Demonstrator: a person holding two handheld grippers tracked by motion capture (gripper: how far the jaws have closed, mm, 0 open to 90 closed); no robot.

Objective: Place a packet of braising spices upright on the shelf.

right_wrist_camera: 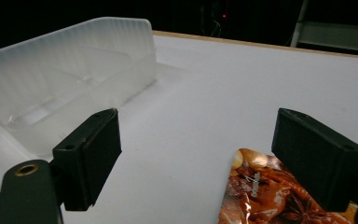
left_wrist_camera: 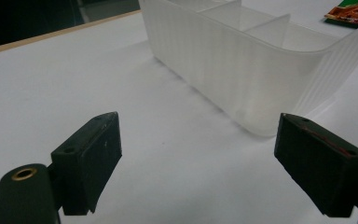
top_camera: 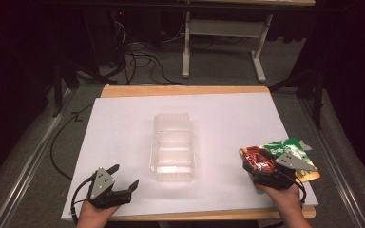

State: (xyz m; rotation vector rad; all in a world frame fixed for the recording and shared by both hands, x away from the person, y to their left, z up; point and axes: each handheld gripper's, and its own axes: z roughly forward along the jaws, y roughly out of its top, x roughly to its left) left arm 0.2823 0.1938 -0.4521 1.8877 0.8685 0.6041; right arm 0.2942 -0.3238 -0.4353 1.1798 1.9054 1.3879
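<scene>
A clear plastic container (top_camera: 172, 147) with compartments stands in the middle of the white sheet. At the right edge lie a red-brown snack packet (top_camera: 255, 158) and a green packet (top_camera: 292, 144), overlapping. My right gripper (top_camera: 256, 164) hovers over the red-brown packet's near end, jaws wide apart. In the right gripper view, my right gripper (right_wrist_camera: 196, 140) is open, and the packet (right_wrist_camera: 270, 196) lies flat under the right jaw, unpinched. My left gripper (top_camera: 125, 175) rests open at the near left. In the left gripper view, my left gripper (left_wrist_camera: 200, 140) holds nothing and faces the container (left_wrist_camera: 242, 60).
A white sheet (top_camera: 123, 123) covers the wooden table (top_camera: 180, 90), whose far edge shows as a tan strip. Cables (top_camera: 142, 61) and a white desk frame (top_camera: 223, 42) stand on the grey floor beyond. The packets sit close to the sheet's right edge.
</scene>
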